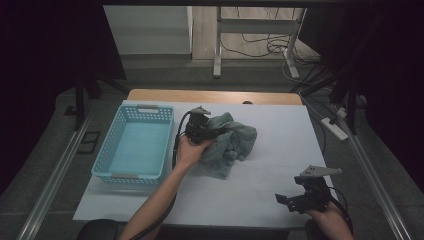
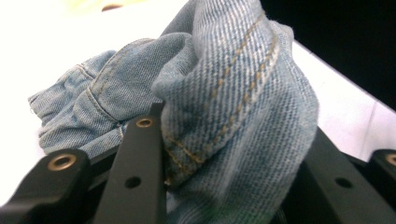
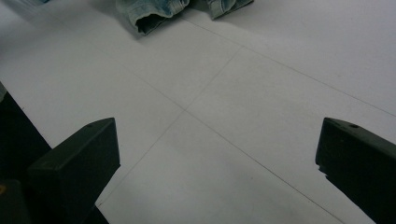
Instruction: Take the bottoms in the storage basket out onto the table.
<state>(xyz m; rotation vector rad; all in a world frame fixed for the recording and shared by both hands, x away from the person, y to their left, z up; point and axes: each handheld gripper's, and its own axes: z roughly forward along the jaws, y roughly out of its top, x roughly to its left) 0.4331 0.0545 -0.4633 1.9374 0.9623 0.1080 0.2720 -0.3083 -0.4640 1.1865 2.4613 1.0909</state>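
A crumpled blue denim garment (image 1: 231, 142) lies in a heap on the white table (image 1: 280, 125), just right of the middle. My left gripper (image 1: 211, 135) is at the heap's left side, shut on a thick stitched fold of the denim (image 2: 224, 74), which bulges up between the two black jaws of that gripper (image 2: 238, 140). My right gripper (image 1: 289, 201) hovers low near the table's front right corner. In its own view the right gripper (image 3: 219, 140) stands open with bare table between its fingers, and the denim's hems (image 3: 154, 11) lie far ahead.
A light blue plastic basket (image 1: 135, 112) stands on the table's left side, close beside the left hand. The table's front edge runs just under the right hand. Beyond the far edge are a floor, a desk frame and cables.
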